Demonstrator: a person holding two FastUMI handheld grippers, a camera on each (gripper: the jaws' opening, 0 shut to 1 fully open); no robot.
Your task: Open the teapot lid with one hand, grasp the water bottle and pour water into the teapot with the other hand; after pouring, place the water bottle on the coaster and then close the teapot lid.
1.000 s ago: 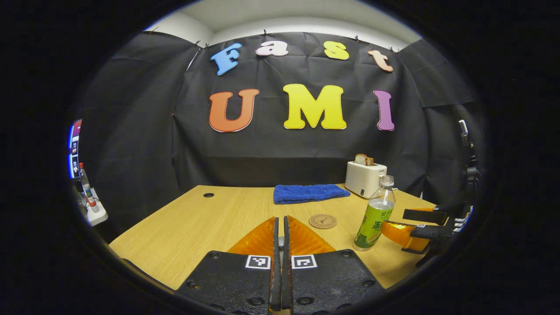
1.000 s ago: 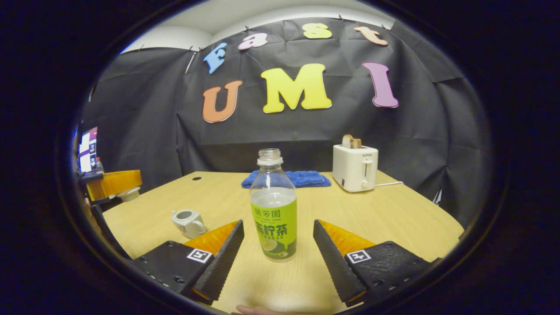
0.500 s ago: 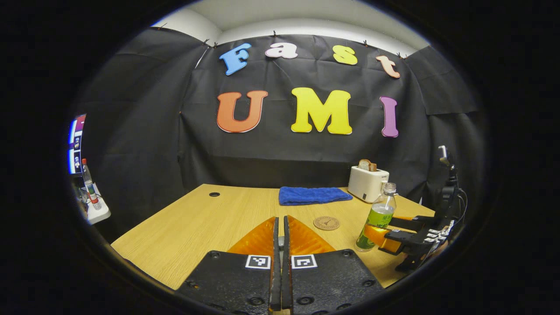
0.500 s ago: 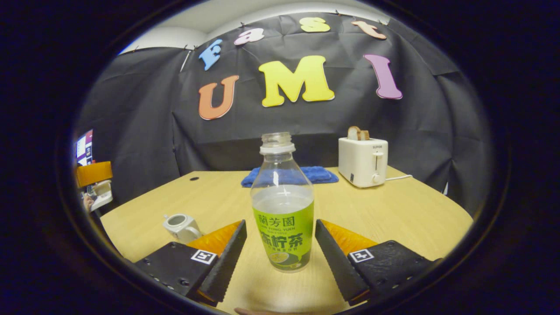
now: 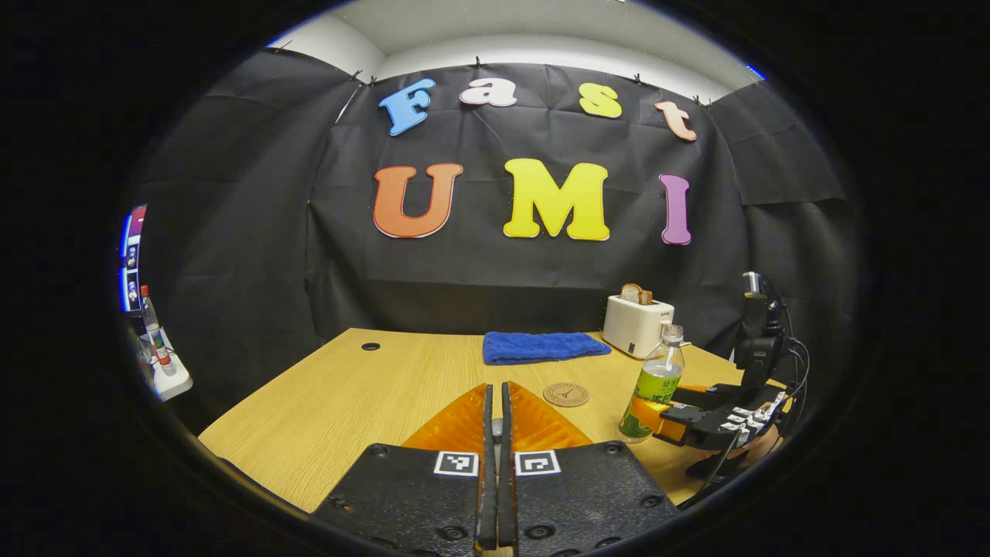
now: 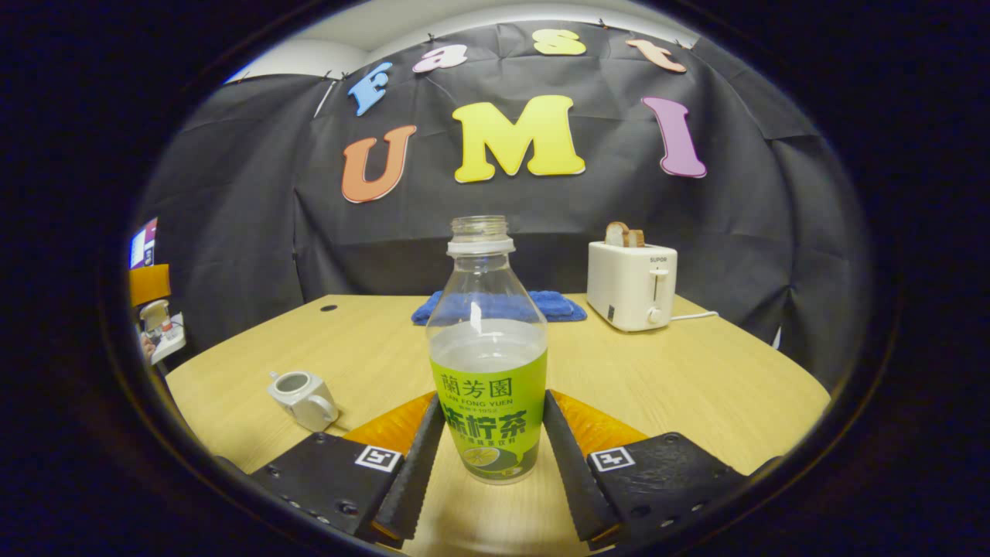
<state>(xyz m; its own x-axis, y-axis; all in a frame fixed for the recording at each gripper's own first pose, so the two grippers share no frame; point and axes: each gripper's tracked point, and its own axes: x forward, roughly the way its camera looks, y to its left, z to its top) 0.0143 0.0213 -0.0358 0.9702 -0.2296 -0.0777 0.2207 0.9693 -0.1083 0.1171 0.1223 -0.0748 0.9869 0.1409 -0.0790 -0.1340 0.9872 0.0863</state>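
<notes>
Wooden table (image 6: 696,387), teapot (image 6: 302,398) right view, coaster (image 5: 566,394) left

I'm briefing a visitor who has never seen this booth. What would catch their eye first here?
The uncapped water bottle with the green label stands upright at the table's near edge, between the right claw fingers, which flank its lower body. To its left sits the small white teapot, lid off. At the back, a white toaster stands beside a blue towel.

A light wooden bench (image 6: 696,371) stands in a booth hung with black cloth wall (image 6: 773,232), a white ceiling (image 5: 541,31) above and a lit screen (image 5: 130,255) at left.
</notes>
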